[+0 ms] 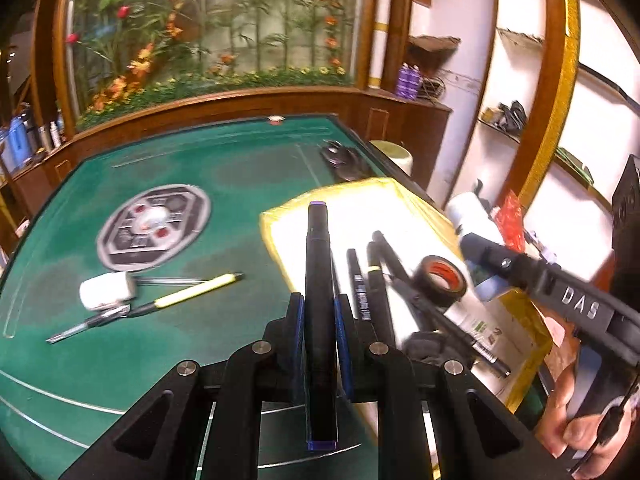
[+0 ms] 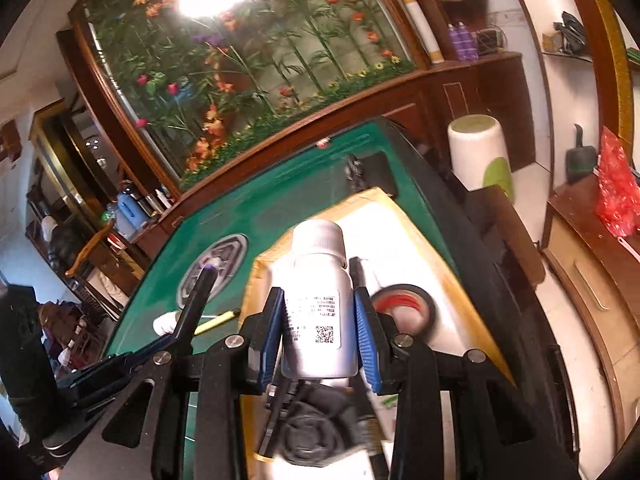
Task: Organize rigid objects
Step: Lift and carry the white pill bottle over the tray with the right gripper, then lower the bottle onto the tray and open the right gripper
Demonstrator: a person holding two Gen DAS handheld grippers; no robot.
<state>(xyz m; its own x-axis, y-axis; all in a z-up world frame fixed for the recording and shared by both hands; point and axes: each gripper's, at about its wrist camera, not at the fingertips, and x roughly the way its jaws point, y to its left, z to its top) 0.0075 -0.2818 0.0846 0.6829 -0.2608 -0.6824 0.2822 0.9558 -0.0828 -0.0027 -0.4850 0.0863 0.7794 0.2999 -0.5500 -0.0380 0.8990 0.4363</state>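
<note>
Two grippers in use, each clamped on one item above a green table (image 1: 80,360).

Left wrist view: left gripper (image 1: 319,312) has its jaws nearly closed, blue pads pressing both sides of a black marker (image 1: 318,280). Marker's long axis runs straight along the fingers; purple-tipped end points away from the camera, twd the far side of the table, the other end back under the gripper. It sits above the near edge of a yellow-rimmed tray (image 1: 276,232). In the tray: several black pens (image 1: 360,280) lying roughly parallel, and a black tape roll (image 1: 440,280) w/ red inner core. On the felt, left of the tray: a yellow-barrelled pen (image 1: 192,294), a clear pen and a small white container (image 1: 106,288). The right gripper (image 1: 472,240) enters from the right, its bottle mostly hidden here.

Right wrist view: right gripper (image 2: 320,320) jaws part-open, closed on a white bottle (image 2: 318,300) w/ white screw cap and printed label. Bottle's long axis follows the fingers, cap pointing away, over the tray (image 2: 472,320). Tape roll (image 2: 404,304) lies just right of the bottle. Left gripper and marker (image 2: 200,292) show at lower left, tip aimed up and right. Only this view shows a black, blurred item in the tray below the bottle; can't tell what it is.
</note>
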